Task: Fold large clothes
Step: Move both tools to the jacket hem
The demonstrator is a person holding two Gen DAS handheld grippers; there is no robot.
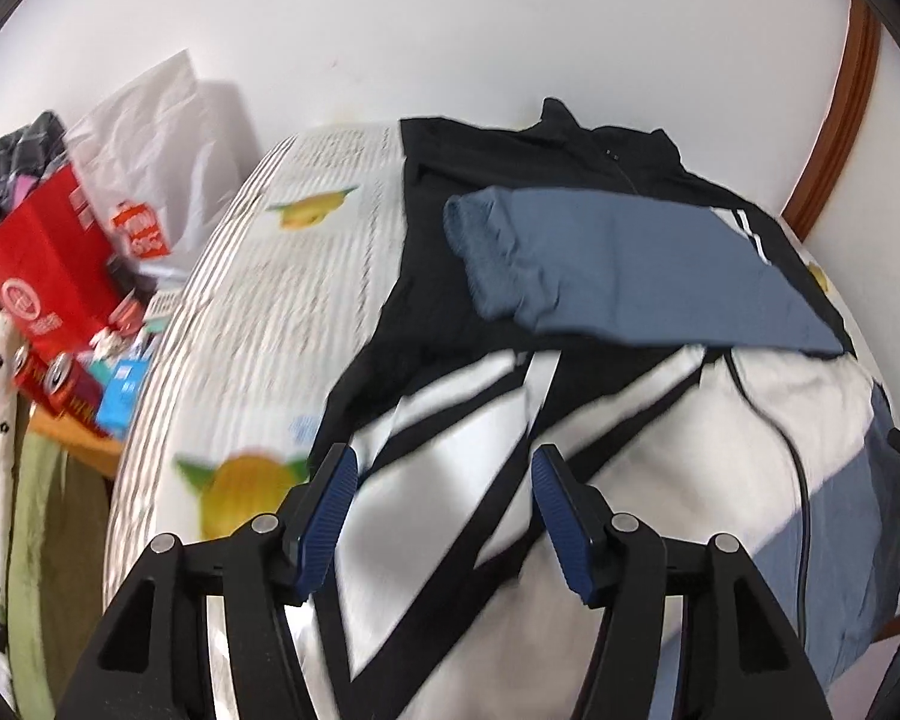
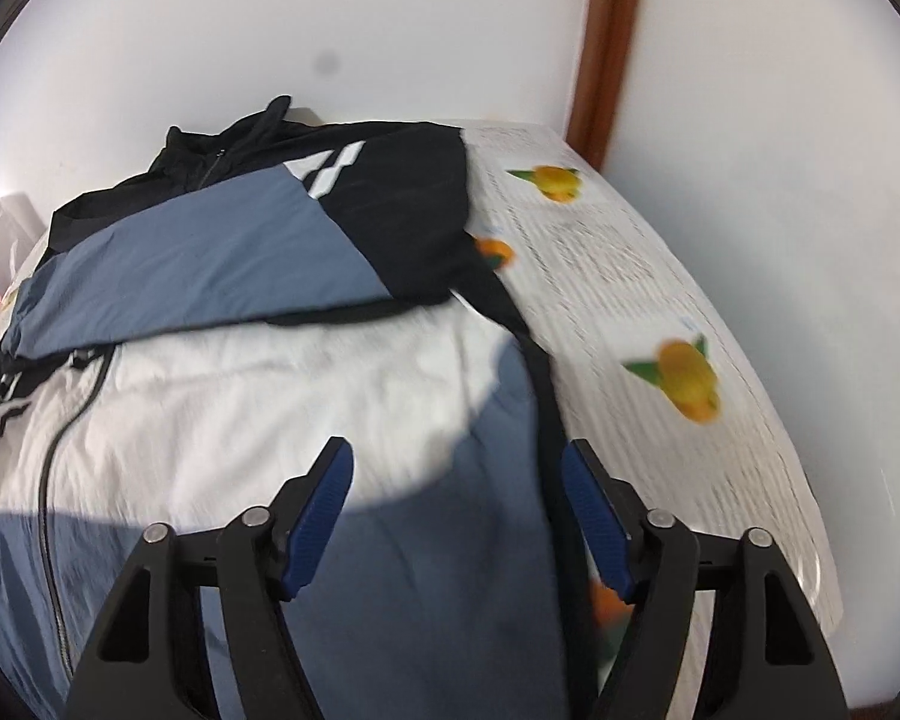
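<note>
Jacket (image 1: 570, 360), thin smooth fabric in black, white and slate-blue panels, lies spread on the lemon-printed tabletop (image 1: 282, 312), filling mid-frame, one blue sleeve (image 1: 642, 264) folded across. Left gripper (image 1: 444, 468) and right gripper (image 2: 456, 462) fingers hover above it, spread apart, empty.

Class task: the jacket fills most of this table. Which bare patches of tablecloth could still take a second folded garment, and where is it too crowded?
Bare tablecloth runs between the jacket and the table's left edge; another strip lies between the jacket and the right-hand wall. Crowded: the side table beyond, with the red box and cans.
</note>
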